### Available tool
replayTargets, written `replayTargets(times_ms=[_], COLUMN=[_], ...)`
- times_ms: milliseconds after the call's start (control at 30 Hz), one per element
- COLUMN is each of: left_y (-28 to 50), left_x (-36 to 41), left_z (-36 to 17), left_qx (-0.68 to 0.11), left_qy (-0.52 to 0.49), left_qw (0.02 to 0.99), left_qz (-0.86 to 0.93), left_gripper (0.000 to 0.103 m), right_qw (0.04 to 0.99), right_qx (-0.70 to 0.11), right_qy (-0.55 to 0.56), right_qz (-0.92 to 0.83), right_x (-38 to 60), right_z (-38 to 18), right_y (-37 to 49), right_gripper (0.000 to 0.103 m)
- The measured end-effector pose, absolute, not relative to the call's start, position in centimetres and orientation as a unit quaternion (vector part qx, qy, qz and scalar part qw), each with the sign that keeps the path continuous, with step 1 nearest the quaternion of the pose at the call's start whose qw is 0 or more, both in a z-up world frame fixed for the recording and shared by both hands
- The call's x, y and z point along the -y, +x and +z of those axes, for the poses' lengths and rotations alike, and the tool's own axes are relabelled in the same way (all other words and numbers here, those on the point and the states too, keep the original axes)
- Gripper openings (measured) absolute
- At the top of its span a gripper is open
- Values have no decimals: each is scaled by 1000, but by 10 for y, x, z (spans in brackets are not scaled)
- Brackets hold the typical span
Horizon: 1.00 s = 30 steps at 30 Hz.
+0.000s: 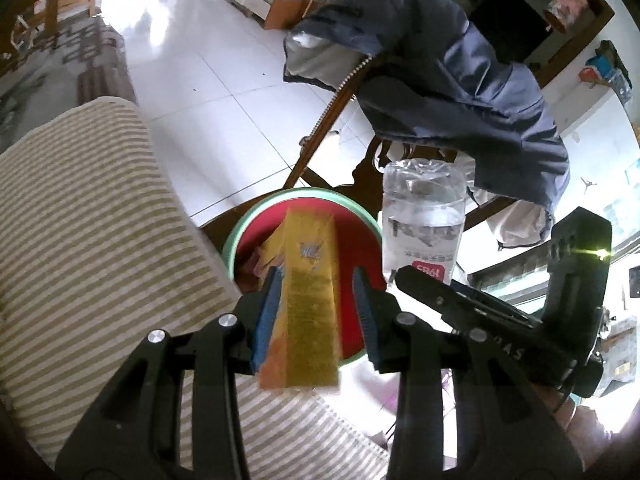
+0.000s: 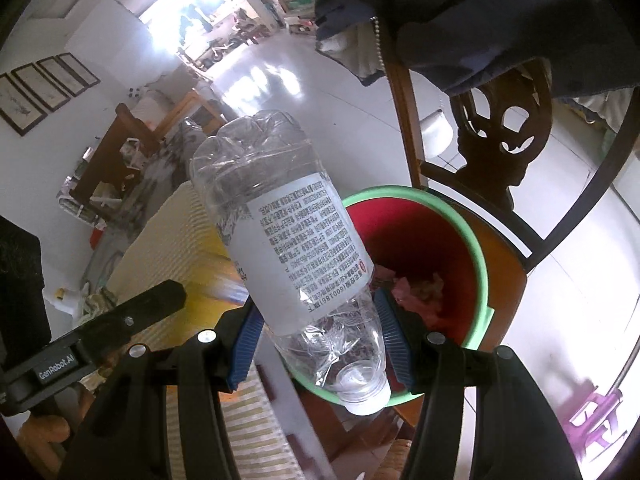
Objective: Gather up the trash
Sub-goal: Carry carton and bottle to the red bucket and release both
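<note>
A yellow carton (image 1: 310, 300) lies between the fingers of my left gripper (image 1: 316, 300), above the red bin with a green rim (image 1: 256, 216). The jaws stand a little wider than the carton, and a gap shows on the right side. My right gripper (image 2: 320, 336) is shut on a clear plastic bottle (image 2: 288, 232), cap towards the camera, held beside and above the same bin (image 2: 476, 248). The bottle also shows in the left wrist view (image 1: 424, 220). Crumpled pink trash (image 2: 416, 288) lies inside the bin.
The bin stands on a wooden chair (image 2: 496, 148) with a dark blue jacket (image 1: 460, 68) draped over its back. A striped cushion (image 1: 88, 232) lies to the left. White tiled floor (image 1: 208, 80) stretches beyond, with wooden furniture far off.
</note>
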<state>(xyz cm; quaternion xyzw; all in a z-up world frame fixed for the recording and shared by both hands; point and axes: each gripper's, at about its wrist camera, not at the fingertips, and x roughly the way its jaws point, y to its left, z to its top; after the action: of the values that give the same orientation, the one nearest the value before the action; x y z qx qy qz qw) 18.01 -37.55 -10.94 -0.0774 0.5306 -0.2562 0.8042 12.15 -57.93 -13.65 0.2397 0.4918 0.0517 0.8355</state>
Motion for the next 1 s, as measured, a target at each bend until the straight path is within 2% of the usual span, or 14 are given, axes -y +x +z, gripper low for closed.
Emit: replayTargets(times_ms=[67, 133, 167, 333, 433, 733, 1000], left_y=[182, 183, 182, 180, 176, 151, 126], left_x=[383, 388, 389, 388, 381, 347, 305], left_z=[-113, -114, -114, -109, -103, -75, -59], left_qx=[-537, -537, -533, -529, -523, -493, -471], left_qy=[-75, -72, -73, -70, -71, -72, -75], left_qw=[798, 798, 801, 805, 811, 828, 841], left_qz=[-264, -264, -263, -260, -254, -258, -255], left_gripper=[41, 65, 67, 70, 74, 74, 74], right_qw=[834, 831, 828, 825, 830, 856, 864], right_qx=[-495, -500, -504, -503, -497, -457, -457], right_qy=[240, 242, 243, 255, 254, 244, 211], right_qz=[46, 39, 34, 14, 3, -1, 26], right_x=[584, 587, 589, 599, 600, 580, 525], right_z=[-139, -142, -145, -149, -144, -114, -102], right_y=[122, 122, 123, 120, 117, 110, 108], right_gripper=[54, 56, 56, 68, 68, 69, 70])
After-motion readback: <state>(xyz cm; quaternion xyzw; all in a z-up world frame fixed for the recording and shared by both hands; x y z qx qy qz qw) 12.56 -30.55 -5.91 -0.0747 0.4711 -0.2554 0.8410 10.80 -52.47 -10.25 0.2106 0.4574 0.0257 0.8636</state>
